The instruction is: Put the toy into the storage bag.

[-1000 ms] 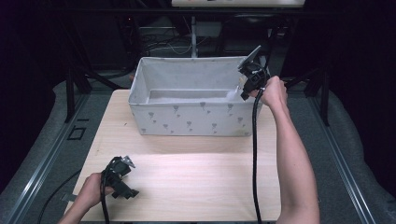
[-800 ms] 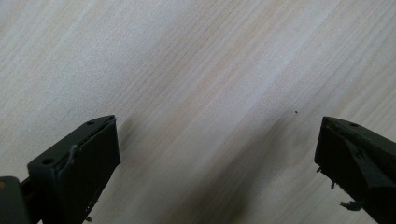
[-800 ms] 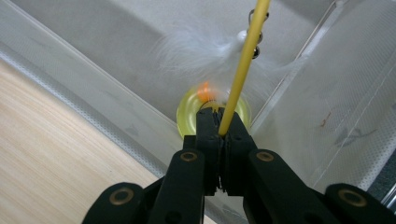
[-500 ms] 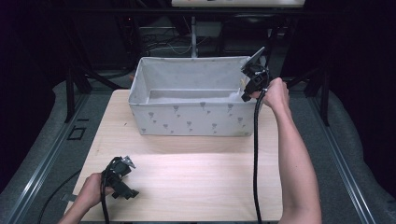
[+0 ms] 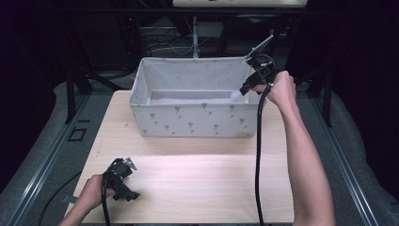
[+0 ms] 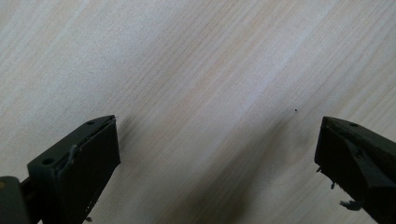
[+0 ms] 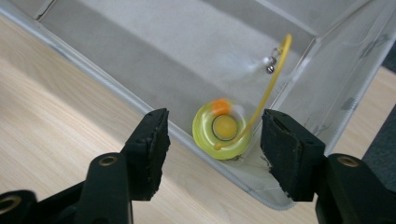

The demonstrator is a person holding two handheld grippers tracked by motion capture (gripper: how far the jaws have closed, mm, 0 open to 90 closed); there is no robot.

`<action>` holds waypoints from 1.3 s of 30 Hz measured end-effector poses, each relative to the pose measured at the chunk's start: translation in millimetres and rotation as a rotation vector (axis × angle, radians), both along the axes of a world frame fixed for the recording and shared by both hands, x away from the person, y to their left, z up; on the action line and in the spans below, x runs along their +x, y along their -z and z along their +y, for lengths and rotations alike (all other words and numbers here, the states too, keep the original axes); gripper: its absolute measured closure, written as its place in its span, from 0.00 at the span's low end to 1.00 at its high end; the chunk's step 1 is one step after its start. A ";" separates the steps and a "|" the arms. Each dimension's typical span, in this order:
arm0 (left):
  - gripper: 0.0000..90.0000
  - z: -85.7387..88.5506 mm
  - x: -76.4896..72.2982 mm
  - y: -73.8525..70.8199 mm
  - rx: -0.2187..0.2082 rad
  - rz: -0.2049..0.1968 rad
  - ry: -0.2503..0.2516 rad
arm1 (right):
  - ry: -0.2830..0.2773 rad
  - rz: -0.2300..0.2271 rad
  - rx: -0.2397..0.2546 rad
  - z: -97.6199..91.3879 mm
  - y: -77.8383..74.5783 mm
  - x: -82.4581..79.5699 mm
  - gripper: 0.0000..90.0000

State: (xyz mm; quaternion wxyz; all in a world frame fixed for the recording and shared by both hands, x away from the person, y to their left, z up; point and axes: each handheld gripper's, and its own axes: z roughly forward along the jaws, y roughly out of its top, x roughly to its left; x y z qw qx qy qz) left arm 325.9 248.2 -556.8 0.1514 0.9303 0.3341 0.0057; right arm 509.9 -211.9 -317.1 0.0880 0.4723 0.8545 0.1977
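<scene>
A grey-white fabric bin point(image 5: 197, 120) stands at the back of the wooden table point(image 5: 202, 183). My right gripper point(image 5: 244, 89) hangs over the bin's right end, jaws apart and nothing between them. In the right gripper view a yellow ring toy point(image 7: 223, 131) with an orange spot and a yellow cord point(image 7: 275, 70) lies blurred inside the bin point(image 7: 140, 42), close to its near wall and beyond my open right gripper point(image 7: 212, 147). My left gripper point(image 5: 123, 183) rests at the table's front left. Its jaws stand wide open over bare wood point(image 6: 196, 93).
A small metal bell point(image 7: 271, 69) hangs at the cord's far end. The right gripper's black cable point(image 5: 258, 155) trails down across the table's right side. Dark frames and cables stand behind the bin. Grey floor flanks the table.
The right hand has drifted slightly right over the bin's end. The left gripper has stayed in place.
</scene>
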 end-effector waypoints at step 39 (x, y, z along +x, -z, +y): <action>0.00 -1.5 -1.8 -0.2 0.013 -0.007 0.004 | -0.180 -0.040 0.020 32.0 55.6 -124.3 0.00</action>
